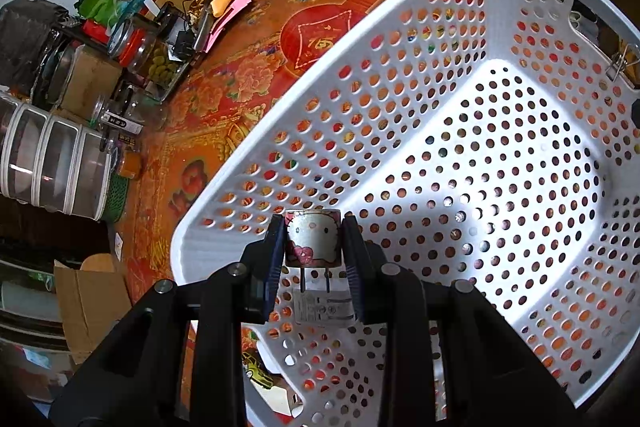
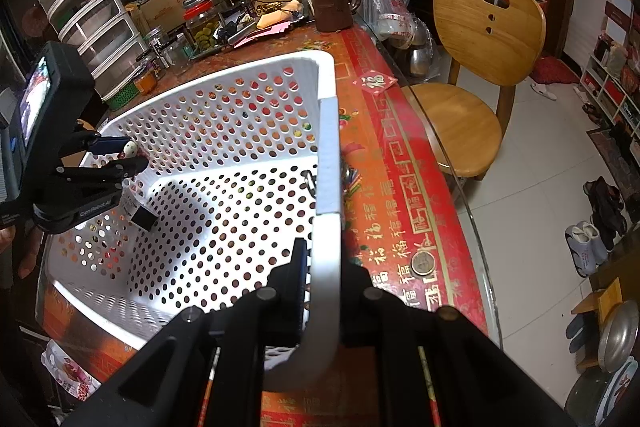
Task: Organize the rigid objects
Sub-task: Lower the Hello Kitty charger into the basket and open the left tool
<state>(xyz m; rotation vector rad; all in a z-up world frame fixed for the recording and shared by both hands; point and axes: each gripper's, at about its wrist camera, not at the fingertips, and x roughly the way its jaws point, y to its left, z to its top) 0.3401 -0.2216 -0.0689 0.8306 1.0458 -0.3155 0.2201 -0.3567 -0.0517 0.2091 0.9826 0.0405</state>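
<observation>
Jaws of the left gripper (image 1: pixel 313 259) clamped on a small plug adapter (image 1: pixel 313 242) with a cartoon cat face, 2 prongs pointing back toward the camera; held over the near inner wall of the white perforated basket (image 1: pixel 492 39). Right gripper (image 2: pixel 320 267) jaws closed on the basket's white rim, 1 finger inside, 1 outside. Basket sits on the worktop (image 2: pixel 404 187), covered in a red and orange patterned cloth. Seen from the right wrist, the left gripper (image 2: pixel 128 153) hangs above the basket's far left corner. Brown mug (image 2: pixel 332 5), jars and stacked clear drawers (image 2: pixel 96 27) crowd the worktop's far edge. Wooden chair (image 2: pixel 480 39) beside it
</observation>
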